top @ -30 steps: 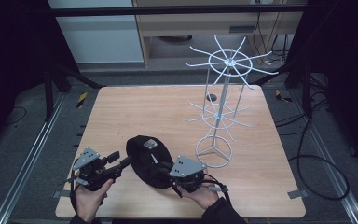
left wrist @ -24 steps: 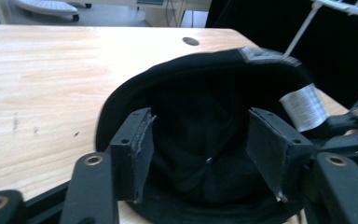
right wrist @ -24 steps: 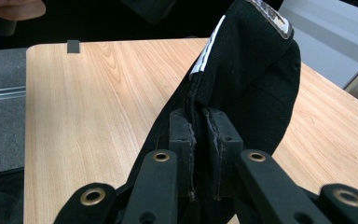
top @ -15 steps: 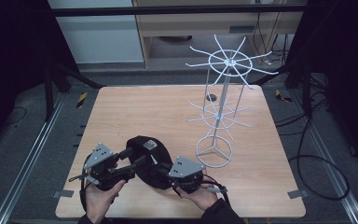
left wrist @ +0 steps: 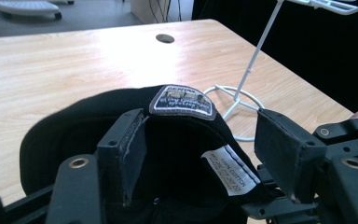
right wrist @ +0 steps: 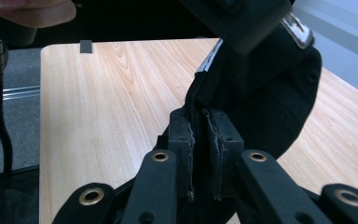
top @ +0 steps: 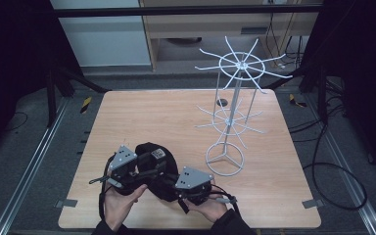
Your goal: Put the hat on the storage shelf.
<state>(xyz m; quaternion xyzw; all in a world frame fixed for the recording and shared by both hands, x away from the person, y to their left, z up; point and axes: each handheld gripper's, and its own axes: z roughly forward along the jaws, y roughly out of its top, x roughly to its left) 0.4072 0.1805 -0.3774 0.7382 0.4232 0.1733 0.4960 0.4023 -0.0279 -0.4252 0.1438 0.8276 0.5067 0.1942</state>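
Observation:
A black cap (top: 152, 157) with a grey patch (left wrist: 182, 100) and a white cotton label (left wrist: 228, 173) hangs just above the table's front edge, between two hands. My right gripper (right wrist: 204, 128) is shut on the cap's band, its pads pinching the fabric; the high view has it at the cap's right (top: 172, 188). My left gripper (left wrist: 205, 144) has just been opening its jaws. They now stand wide apart with the cap's rear opening between them and no pad pressing on it. It sits at the cap's left (top: 144, 171) in the high view.
A white wire display rack (top: 230, 122) with two tiers of radiating prongs stands right of the cap, its ring base (top: 224, 159) close to my right gripper. The wooden table (top: 152, 112) has a small round hole (left wrist: 165, 38) at its far side. Dark floor and rails surround it.
My left gripper moved right and a little up, from beside the cap to its rear opening, and its jaws spread wider. The right gripper kept still, shut on the cap.

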